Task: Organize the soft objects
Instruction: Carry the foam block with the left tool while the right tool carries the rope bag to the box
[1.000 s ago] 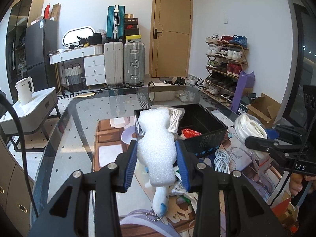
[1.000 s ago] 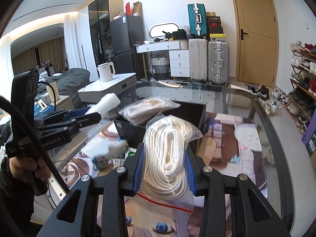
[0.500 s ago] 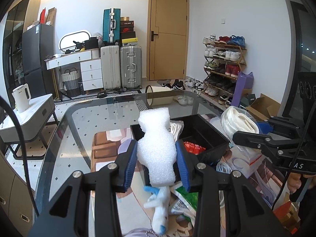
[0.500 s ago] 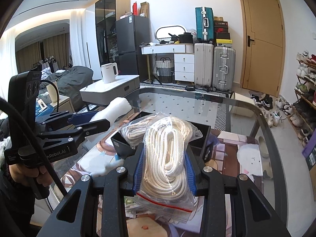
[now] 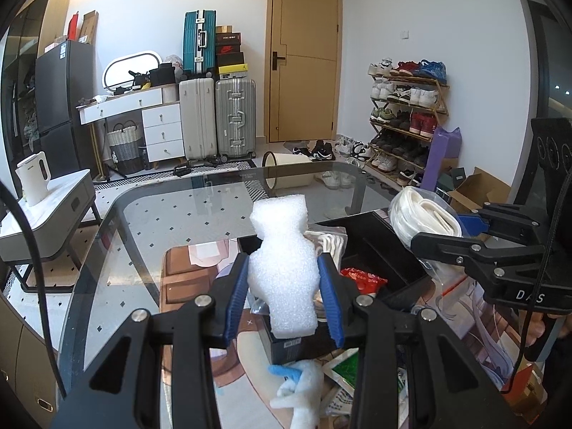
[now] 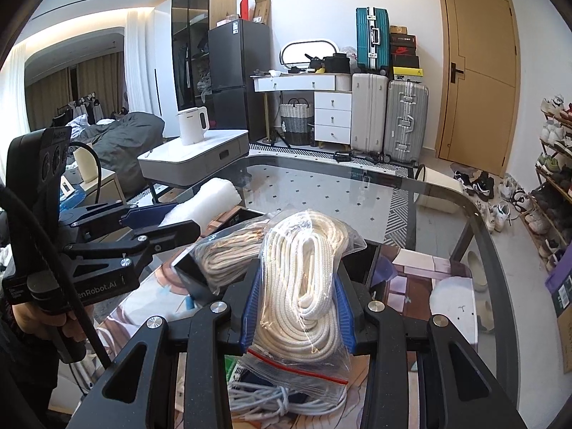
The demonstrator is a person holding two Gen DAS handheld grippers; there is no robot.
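The white foam piece (image 5: 282, 279) is pinched in the left gripper (image 5: 284, 296), above the near edge of the black box (image 5: 379, 246). The right gripper (image 6: 298, 307) squeezes a bagged rope coil (image 6: 304, 286) beside it. Both seem in transport; next, each must lower into the box and release.

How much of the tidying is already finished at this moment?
Done: one rope bag and a red packet lie in the black box. In hand: the left hand-held gripper holds foam, the right a second rope bag. Left: a plush and cable on the table.
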